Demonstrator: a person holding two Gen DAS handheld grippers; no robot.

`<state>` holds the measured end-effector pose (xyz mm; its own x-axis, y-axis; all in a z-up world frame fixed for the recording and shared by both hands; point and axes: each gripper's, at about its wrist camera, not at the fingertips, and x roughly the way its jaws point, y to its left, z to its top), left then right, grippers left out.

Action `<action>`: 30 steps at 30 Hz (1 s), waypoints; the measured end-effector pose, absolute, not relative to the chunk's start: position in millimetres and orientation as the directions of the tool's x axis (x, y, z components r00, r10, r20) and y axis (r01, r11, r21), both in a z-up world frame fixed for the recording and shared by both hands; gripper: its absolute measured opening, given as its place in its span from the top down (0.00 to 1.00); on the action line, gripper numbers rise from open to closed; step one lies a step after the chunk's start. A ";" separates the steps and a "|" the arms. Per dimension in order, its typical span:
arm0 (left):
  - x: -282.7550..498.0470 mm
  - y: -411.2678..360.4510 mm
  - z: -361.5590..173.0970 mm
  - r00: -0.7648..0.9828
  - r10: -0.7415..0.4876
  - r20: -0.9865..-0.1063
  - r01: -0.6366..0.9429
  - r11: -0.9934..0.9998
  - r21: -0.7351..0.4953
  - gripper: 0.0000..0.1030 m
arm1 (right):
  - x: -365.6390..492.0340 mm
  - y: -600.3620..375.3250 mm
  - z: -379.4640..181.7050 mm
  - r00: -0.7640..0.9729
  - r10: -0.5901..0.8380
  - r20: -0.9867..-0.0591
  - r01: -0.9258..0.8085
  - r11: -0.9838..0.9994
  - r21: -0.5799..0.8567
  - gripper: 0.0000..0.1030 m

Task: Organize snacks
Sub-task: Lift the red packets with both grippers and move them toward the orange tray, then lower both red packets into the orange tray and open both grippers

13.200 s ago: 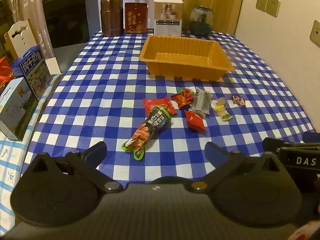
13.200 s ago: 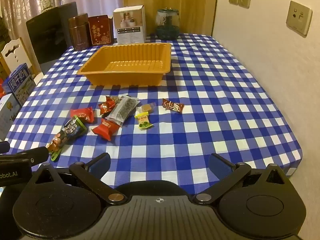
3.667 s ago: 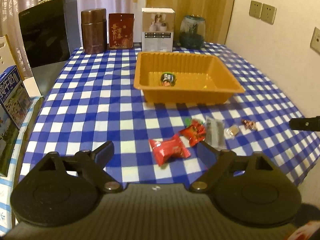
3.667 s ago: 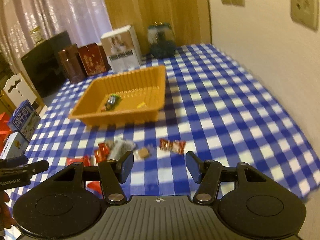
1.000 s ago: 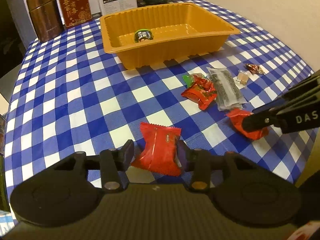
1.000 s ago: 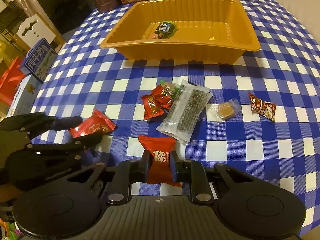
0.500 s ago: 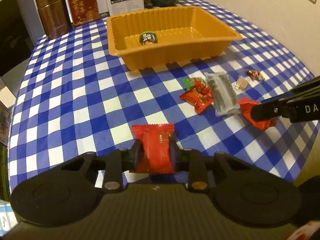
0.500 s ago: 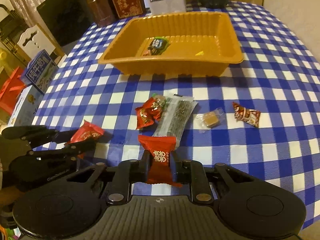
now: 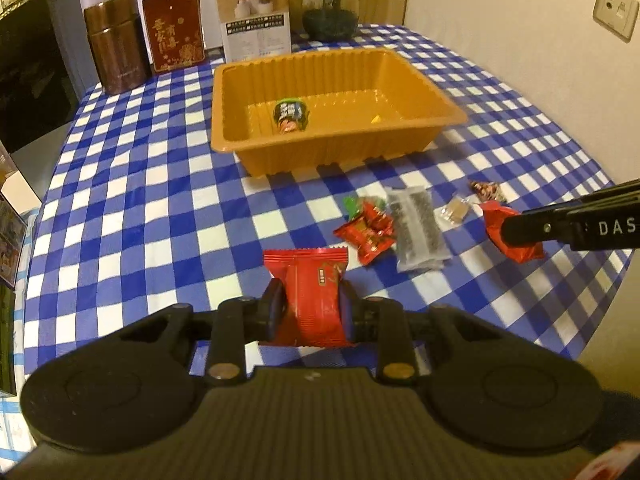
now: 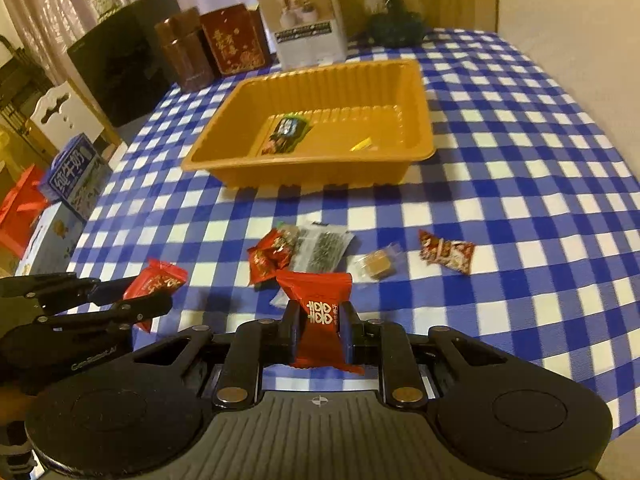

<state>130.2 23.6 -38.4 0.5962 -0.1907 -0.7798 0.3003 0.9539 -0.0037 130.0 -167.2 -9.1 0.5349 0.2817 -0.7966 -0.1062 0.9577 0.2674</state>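
The left gripper (image 9: pixel 308 306) is clamped on a red snack packet (image 9: pixel 310 290), its two pads pressing the packet's sides, and holds it above the blue-and-white checked table (image 9: pixel 132 200). The right gripper (image 10: pixel 318 330) is likewise closed on a second red packet with white characters (image 10: pixel 320 312), raised clear of the cloth.

In the left wrist view the orange tray (image 9: pixel 436 98) sits at 12 o'clock from the held packet, well apart from it. Inside the tray a dark packet with a green end (image 9: pixel 290 114) lies toward the 10 o'clock part of the floor, and a small yellow piece (image 9: pixel 376 119) lies toward 3 o'clock.

The loose snacks lie on the table between the tray and the grippers, at about 1 o'clock from the left gripper: a crumpled red wrapper (image 9: pixel 366 230) touching a clear packet of dark contents (image 9: pixel 416 226), then a small clear-wrapped tan sweet (image 9: pixel 456 210) and a red-brown patterned sweet (image 9: pixel 486 190) farther toward 3 o'clock.

Beyond the tray, at 11 to 12 o'clock along the table's far edge, stand a brown canister (image 9: pixel 116 42), a red tin (image 9: pixel 174 28), a white box (image 9: pixel 256 12) and a dark glass jar (image 9: pixel 330 6).
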 end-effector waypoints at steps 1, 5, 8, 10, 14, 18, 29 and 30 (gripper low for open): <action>130.9 21.7 -36.2 0.599 -0.193 -0.778 0.300 0.954 -0.005 0.75 | 129.8 -169.4 -7.6 0.540 0.277 -0.795 -0.105 0.959 0.263 0.80; 134.3 14.9 -28.3 0.610 -0.197 -0.767 0.295 0.955 -0.010 0.75 | 131.4 -177.3 -2.1 0.556 0.261 -0.789 -0.094 0.963 0.253 0.80; 137.8 10.6 -23.6 0.617 -0.202 -0.760 0.291 0.957 -0.019 0.75 | 132.5 -181.9 2.2 0.569 0.253 -0.782 -0.091 0.965 0.246 0.80; 140.2 7.3 -21.1 0.621 -0.205 -0.757 0.291 0.956 -0.021 0.75 | 133.9 -185.5 4.8 0.577 0.246 -0.779 -0.090 0.967 0.239 0.80; 147.1 1.2 -15.9 0.629 -0.210 -0.748 0.294 0.956 -0.022 0.75 | 138.2 -190.4 7.7 0.588 0.236 -0.774 -0.085 0.969 0.231 0.80; 156.4 -4.0 -9.9 0.641 -0.217 -0.736 0.296 0.955 -0.024 0.75 | 145.6 -193.7 11.3 0.599 0.223 -0.769 -0.084 0.973 0.217 0.80; 194.4 -7.3 7.7 0.678 -0.232 -0.698 0.277 0.959 -0.050 0.75 | 182.6 -198.4 32.6 0.653 0.215 -0.726 -0.098 0.975 0.201 0.80; 199.1 -6.5 8.9 0.681 -0.234 -0.694 0.277 0.960 -0.052 0.75 | 187.3 -198.9 35.1 0.659 0.219 -0.719 -0.099 0.974 0.206 0.80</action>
